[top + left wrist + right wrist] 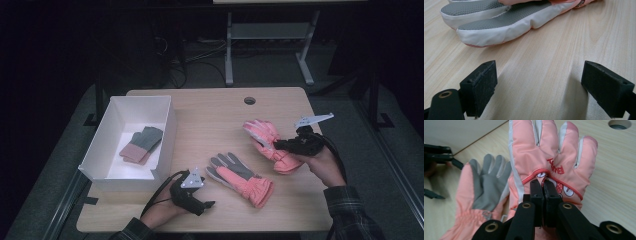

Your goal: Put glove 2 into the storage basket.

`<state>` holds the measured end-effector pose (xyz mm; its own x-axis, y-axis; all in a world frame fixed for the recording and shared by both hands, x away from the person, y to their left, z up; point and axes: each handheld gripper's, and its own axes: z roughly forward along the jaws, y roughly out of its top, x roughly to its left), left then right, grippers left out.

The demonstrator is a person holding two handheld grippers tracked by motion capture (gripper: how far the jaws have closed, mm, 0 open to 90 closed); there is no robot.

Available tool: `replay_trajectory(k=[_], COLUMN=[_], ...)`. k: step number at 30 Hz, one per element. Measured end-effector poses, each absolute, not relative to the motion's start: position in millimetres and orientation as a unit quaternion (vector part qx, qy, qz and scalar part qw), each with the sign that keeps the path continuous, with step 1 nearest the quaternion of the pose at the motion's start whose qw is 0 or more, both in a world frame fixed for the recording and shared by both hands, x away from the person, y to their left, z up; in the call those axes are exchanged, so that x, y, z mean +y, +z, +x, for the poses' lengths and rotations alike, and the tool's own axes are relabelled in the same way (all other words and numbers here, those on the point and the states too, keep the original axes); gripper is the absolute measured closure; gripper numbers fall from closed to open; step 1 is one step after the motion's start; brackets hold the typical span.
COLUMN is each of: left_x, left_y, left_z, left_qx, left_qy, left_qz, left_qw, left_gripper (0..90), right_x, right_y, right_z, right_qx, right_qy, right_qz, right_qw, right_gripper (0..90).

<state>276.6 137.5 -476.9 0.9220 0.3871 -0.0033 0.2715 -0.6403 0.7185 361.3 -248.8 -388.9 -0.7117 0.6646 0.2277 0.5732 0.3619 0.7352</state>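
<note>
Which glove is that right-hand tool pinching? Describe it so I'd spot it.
On the wooden table, right of the white box, lie two pink gloves. The right gripper pinches the one nearer the table's round hole. This glove shows its pink back with red lettering; its neighbour lies grey palm up.

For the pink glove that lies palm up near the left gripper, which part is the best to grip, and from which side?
Probably the gathered cuff of the palm-up glove: it is bunched and thick, so flat jaws can bite it, while the fingers lie flat on the table. The open left gripper sits near the fingertips; I would come from the person's side, jaws across the cuff.
</note>
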Motion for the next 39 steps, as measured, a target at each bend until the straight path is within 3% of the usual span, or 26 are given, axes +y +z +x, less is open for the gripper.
replay_trajectory(k=[16, 39], left_x=[137.1, 136.8], left_y=[-477.4, -477.4], left_z=[276.3, 276.9], left_qx=[0.186, 0.184], left_qy=[0.074, 0.075], left_qz=[0.901, 0.901], left_qw=[0.385, 0.386], left_gripper=[12.6, 12.6], right_x=[-213.4, -163.2], right_y=[-368.8, -382.3], right_z=[328.4, 317.9], right_qx=[0.841, 0.871], right_qy=[0.436, 0.408], right_qz=[0.318, 0.274], right_qw=[0.030, -0.002], right_gripper=[87.8, 87.6])
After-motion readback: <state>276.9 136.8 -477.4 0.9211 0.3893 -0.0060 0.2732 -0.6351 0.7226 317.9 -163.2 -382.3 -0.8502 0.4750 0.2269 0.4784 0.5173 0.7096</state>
